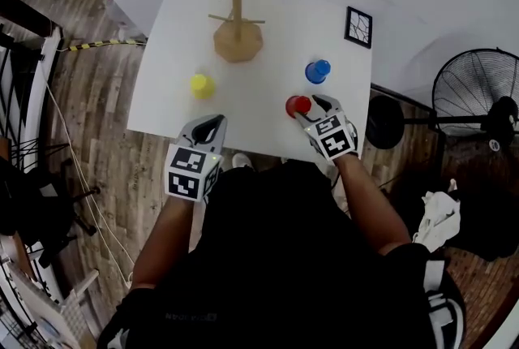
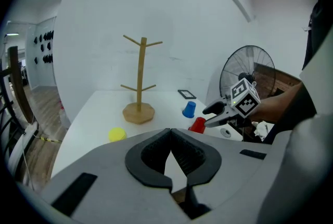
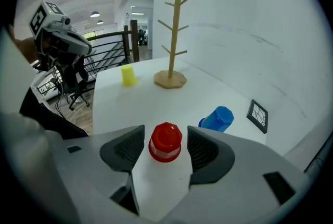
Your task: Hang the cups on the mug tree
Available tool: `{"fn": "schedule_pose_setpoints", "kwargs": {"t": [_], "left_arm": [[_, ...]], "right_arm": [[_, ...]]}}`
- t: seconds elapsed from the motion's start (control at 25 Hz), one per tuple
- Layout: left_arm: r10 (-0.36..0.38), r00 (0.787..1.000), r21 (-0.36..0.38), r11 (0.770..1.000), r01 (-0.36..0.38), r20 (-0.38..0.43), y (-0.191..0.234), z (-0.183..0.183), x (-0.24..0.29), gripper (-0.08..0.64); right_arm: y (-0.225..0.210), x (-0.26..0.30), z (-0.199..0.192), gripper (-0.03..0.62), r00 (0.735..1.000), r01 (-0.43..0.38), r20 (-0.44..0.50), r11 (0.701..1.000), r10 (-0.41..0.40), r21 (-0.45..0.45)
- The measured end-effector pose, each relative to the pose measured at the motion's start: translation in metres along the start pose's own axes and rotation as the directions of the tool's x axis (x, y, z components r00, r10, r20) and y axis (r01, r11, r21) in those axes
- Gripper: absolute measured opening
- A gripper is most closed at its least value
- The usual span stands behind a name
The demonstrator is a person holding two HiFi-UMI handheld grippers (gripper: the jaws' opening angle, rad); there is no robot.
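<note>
head view, red cup: we see the red cup [image 1: 298, 105] standing near the table's [image 1: 259, 128] front edge, right at the right gripper [image 1: 310, 109]; the left gripper [image 1: 211, 122] is well apart from it.
left gripper view, jaws: closed together, holding nothing; the yellow cup [image 2: 117, 134] lies ahead-left.
right gripper view, jaws: wide apart, with the red cup upright between the pads and touched by neither; the mug tree [image 3: 174, 43] stands far beyond.

Grey left gripper [image 1: 208, 126] and right gripper [image 1: 313, 105], black ribbed pads [image 2: 153, 155] inside the jaws, left cube [image 1: 193, 172] and right cube [image 1: 332, 137] white with black square markers behind the jaws, black short-sleeved shirt [image 1: 284, 258] behind both tongs.
</note>
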State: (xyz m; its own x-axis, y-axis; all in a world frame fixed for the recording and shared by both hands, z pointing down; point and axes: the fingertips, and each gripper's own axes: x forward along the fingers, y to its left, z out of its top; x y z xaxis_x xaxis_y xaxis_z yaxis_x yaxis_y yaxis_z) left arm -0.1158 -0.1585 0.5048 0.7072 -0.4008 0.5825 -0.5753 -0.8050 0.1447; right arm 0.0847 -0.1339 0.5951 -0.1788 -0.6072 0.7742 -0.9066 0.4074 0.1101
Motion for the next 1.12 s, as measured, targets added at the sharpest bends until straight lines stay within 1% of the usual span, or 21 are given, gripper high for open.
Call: {"fn": "schedule_pose_setpoints", "kwargs": {"t": [0.12, 0.28, 0.48, 0.56, 0.72, 0.96, 1.12], "left_arm": [[0.009, 1.000, -0.010, 1.000, -0.009, -0.008, 0.004, -0.005, -0.002, 0.015], [0.031, 1.000, -0.038, 0.999, -0.031, -0.002, 0.006, -0.002, -0.001, 0.015], [0.061, 0.998, -0.075, 0.995, -0.061, 0.001, 0.008, 0.001, 0.003, 0.015], [0.071, 0.997, -0.087, 0.994, -0.071, -0.001, 0.007, 0.001, 0.005, 0.015], [0.086, 0.996, -0.118, 0.989, -0.085, 0.005, -0.003, 0.006, 0.013, 0.015], [0.118, 0.993, -0.127, 0.985, -0.115, 0.018, -0.020, 0.014, 0.021, 0.015], [0.154, 0.988, -0.139, 0.979, -0.150, 0.016, -0.023, 0.015, 0.020, 0.015]], "right_arm": [[-0.002, 0.012, -0.006, 0.250, 0.999, -0.017, -0.044, 1.000, 0.017, -0.014], [-0.001, 0.023, -0.016, 0.249, 0.993, -0.071, -0.094, 0.997, 0.069, -0.023], [-0.001, 0.027, -0.017, 0.249, 0.988, -0.108, -0.116, 0.992, 0.100, -0.068], [0.000, 0.025, -0.012, 0.222, 0.987, -0.129, -0.104, 0.987, 0.119, -0.091], [0.001, 0.013, -0.002, 0.222, 0.985, -0.167, -0.066, 0.979, 0.160, -0.115], [-0.005, -0.012, 0.029, 0.222, 0.977, -0.204, 0.037, 0.968, 0.212, -0.149], [-0.012, -0.027, 0.060, 0.221, 0.964, -0.213, 0.124, 0.963, 0.234, -0.165]]}}
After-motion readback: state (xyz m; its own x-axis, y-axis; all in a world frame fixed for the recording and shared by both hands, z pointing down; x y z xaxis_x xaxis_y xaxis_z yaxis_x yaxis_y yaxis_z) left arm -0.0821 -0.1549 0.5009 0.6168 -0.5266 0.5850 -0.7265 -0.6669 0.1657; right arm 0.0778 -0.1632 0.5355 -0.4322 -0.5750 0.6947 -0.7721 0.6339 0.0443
